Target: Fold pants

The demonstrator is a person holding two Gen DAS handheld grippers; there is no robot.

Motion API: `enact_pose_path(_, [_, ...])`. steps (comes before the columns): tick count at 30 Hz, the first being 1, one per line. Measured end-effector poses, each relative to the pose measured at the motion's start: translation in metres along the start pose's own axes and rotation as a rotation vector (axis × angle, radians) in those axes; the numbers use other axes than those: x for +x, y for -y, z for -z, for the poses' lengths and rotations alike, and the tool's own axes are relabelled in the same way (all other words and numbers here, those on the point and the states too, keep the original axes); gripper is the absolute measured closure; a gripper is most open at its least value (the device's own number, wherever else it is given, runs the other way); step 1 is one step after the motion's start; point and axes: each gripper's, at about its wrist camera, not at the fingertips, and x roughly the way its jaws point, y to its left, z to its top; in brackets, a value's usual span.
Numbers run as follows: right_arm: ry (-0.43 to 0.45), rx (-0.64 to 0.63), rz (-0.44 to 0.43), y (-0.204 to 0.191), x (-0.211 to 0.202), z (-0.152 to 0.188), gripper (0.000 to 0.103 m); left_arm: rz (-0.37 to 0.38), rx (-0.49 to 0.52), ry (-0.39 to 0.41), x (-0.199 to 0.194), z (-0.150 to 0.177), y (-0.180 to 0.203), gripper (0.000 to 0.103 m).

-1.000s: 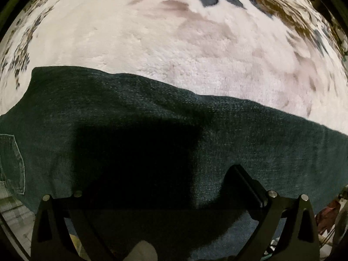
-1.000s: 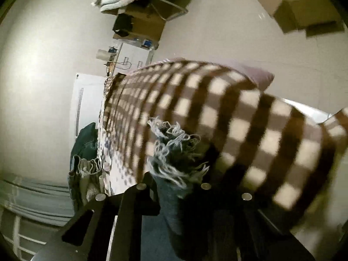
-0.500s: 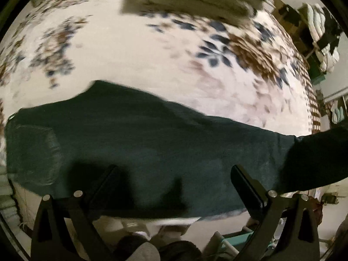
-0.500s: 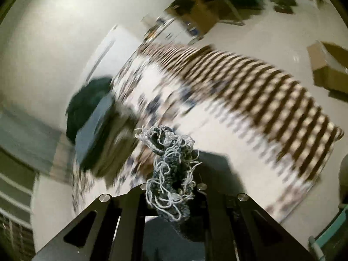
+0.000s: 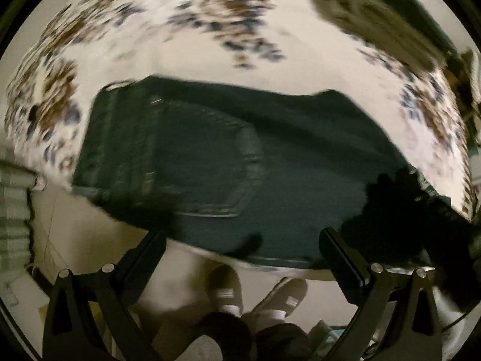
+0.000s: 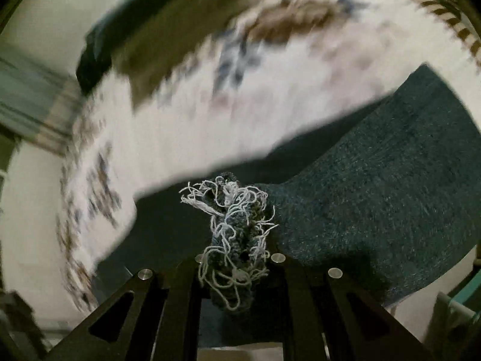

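Dark denim pants (image 5: 228, 162) lie across the near edge of a white flowered blanket (image 5: 186, 69), with a back pocket (image 5: 207, 165) facing up and the waistband at the left. My left gripper (image 5: 240, 255) is open and empty, held above the pants' near edge. My right gripper (image 6: 236, 258) is shut on the frayed hem (image 6: 231, 225) of a pant leg (image 6: 375, 198), which trails to the right over the blanket (image 6: 210, 129).
A folded pile of clothes (image 5: 390, 21) lies at the far right of the blanket; it also shows in the right wrist view (image 6: 168, 30). The person's feet in pale slippers (image 5: 225, 288) stand on the floor below the left gripper.
The left gripper has pulled back and swung left, so the waistband and pocket are now in view. The right gripper has swung down over the blanket with the hem still in it.
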Motion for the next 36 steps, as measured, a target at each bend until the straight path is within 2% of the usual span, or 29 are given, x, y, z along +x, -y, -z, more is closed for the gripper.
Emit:
enact_pose_path(2, [-0.079,-0.012,0.034,-0.012,0.026,0.016,0.075,-0.008,-0.040,-0.002,0.002,0.002,-0.017,0.000])
enact_pose_path(3, [-0.108,-0.006,0.024,-0.016,0.035,0.023,0.060,-0.009,-0.056,-0.004,0.002,0.003,-0.024,0.000])
enact_pose_path(4, [-0.137,-0.004,-0.040,-0.020,0.038,0.028,0.048,-0.005,-0.074,-0.007,0.002,0.005,-0.030,0.000])
enact_pose_path(5, [-0.202,-0.001,-0.155,-0.024,0.040,0.031,0.044,-0.005,-0.086,-0.009,0.001,0.005,-0.035,0.000])
enact_pose_path(6, [-0.249,0.003,-0.222,-0.025,0.037,0.032,0.042,-0.006,-0.098,-0.009,0.000,0.006,-0.038,0.000])
enact_pose_path(8, [-0.262,0.005,-0.244,-0.019,0.022,0.032,0.038,0.009,-0.105,-0.002,-0.002,0.006,-0.038,0.000])
enact_pose_path(10, [-0.233,0.004,-0.191,0.000,-0.001,0.027,0.032,0.030,-0.077,0.005,-0.003,0.003,-0.023,0.000])
enact_pose_path(13, [-0.178,-0.015,-0.035,0.039,-0.032,0.014,0.032,0.074,-0.017,-0.010,0.003,-0.006,0.015,0.000])
enact_pose_path(15, [-0.142,-0.015,0.060,0.070,-0.048,0.005,0.032,0.131,0.026,-0.043,0.015,-0.014,0.048,0.000])
enact_pose_path(19, [-0.117,0.062,0.151,0.119,-0.064,-0.017,0.032,0.155,0.101,-0.084,0.051,-0.027,0.115,0.000])
enact_pose_path(20, [-0.104,0.083,0.164,0.131,-0.068,-0.023,0.032,0.132,0.124,-0.098,0.060,-0.029,0.126,0.002])
enact_pose_path(22, [-0.077,0.104,0.191,0.147,-0.075,-0.031,0.032,0.094,0.177,-0.139,0.085,-0.028,0.149,0.022])
enact_pose_path(23, [-0.069,0.108,0.197,0.149,-0.077,-0.037,0.032,0.060,0.202,-0.149,0.092,-0.026,0.156,0.040])
enact_pose_path(24, [-0.065,0.110,0.208,0.153,-0.079,-0.043,0.032,0.025,0.233,-0.113,0.091,-0.023,0.163,0.049])
enact_pose_path(25, [-0.064,0.110,0.228,0.156,-0.077,-0.043,0.032,0.044,0.257,-0.079,0.086,-0.020,0.168,0.069])
enact_pose_path(26, [-0.063,0.112,0.231,0.160,-0.077,-0.044,0.032,0.069,0.288,-0.050,0.079,-0.014,0.174,0.094])
enact_pose_path(28, [-0.068,0.113,0.234,0.164,-0.077,-0.048,0.032,0.031,0.331,0.002,0.067,-0.004,0.182,0.096])
enact_pose_path(32, [-0.079,0.106,0.220,0.163,-0.076,-0.053,0.032,0.074,0.258,0.040,0.046,-0.006,0.162,0.096])
enact_pose_path(36, [-0.082,0.081,0.189,0.158,-0.078,-0.056,0.032,0.077,0.187,0.059,0.036,-0.017,0.137,0.096])
